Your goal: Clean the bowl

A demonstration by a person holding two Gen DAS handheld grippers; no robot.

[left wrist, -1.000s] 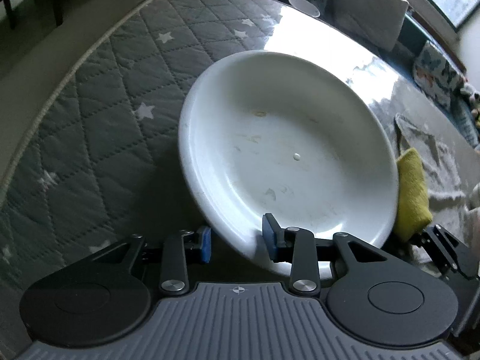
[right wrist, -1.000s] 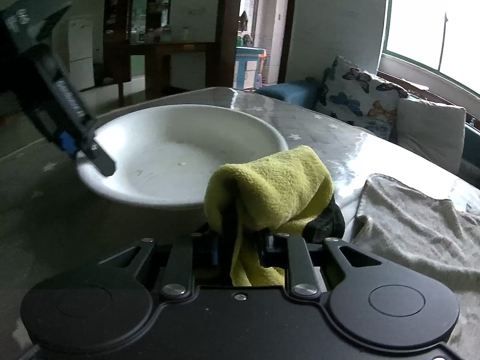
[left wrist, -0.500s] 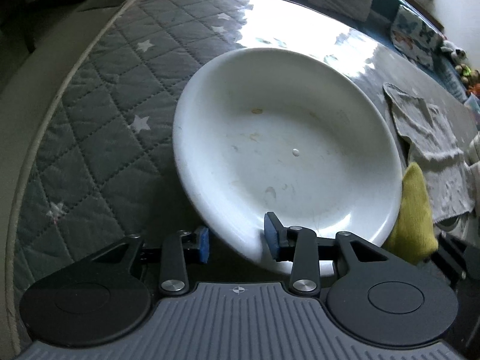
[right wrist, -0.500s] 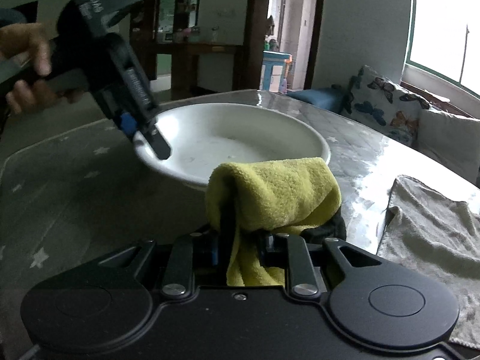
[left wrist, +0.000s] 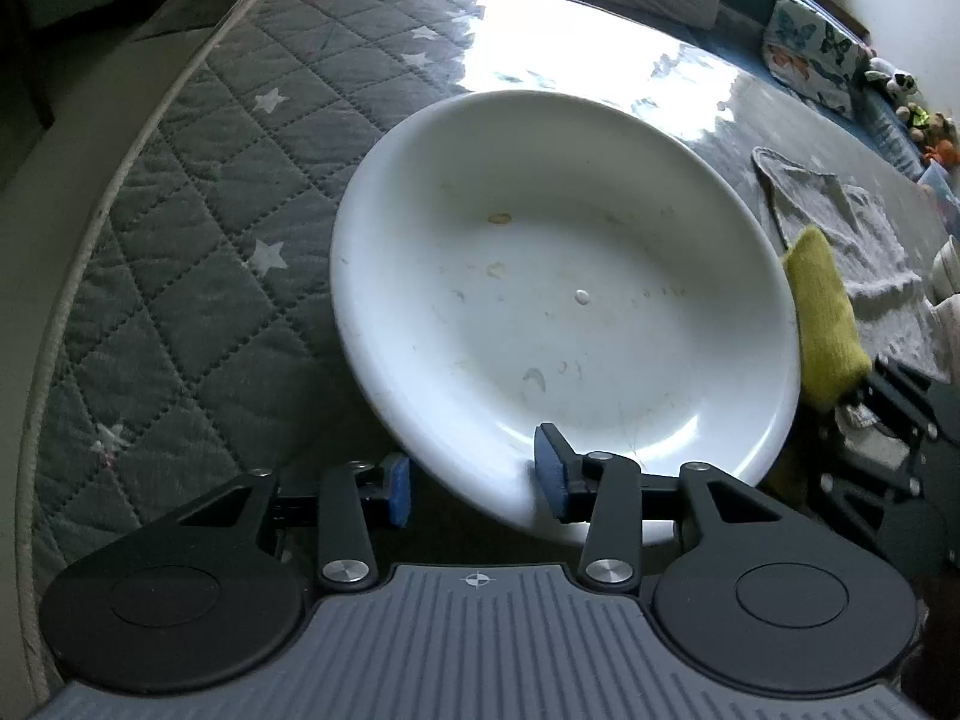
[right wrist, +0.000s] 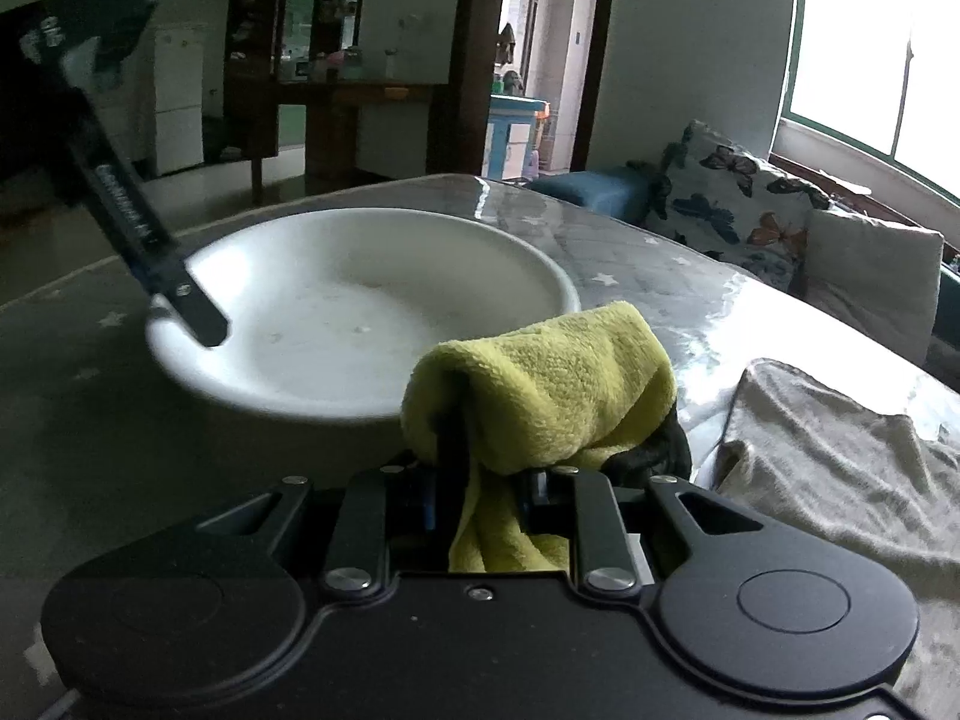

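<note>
A quilted grey cover (left wrist: 198, 228) with white stars lies over the table, glossy where the light falls on it. The left gripper (left wrist: 474, 483) clamps the near rim of the white bowl (left wrist: 564, 300), one blue pad under the rim and the other inside, and the bowl is tilted above the cover. Small specks and smears mark its inside. Just beside the bowl's right edge is the yellow cloth (right wrist: 540, 384), pinched between the closed fingers of the right gripper (right wrist: 480, 501) and bulging above them, close to the bowl's outer wall; whether they touch is unclear. Further right a grey towel (right wrist: 840, 456) lies rumpled on the table, with butterfly cushions (right wrist: 732, 198) behind it.
</note>
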